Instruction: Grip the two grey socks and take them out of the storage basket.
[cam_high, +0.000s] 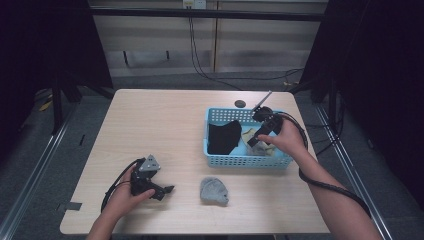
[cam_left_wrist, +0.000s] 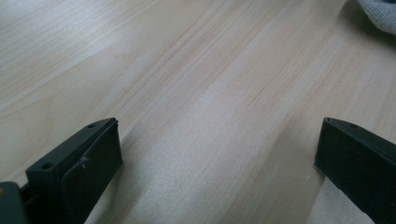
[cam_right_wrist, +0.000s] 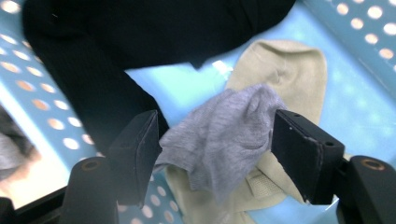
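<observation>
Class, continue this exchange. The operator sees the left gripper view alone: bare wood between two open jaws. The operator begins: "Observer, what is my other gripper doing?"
Observer: The right gripper is down inside the blue basket, with a grey sock bunched between its two pads.
Operator: What else is in that basket?
Observer: A black sock and a beige sock, both lying under the grey one.
Operator: And the pale cloth at the corner of my view?
Observer: It's a grey cloth lump lying on the table just in front of the basket, apart from it.
</observation>
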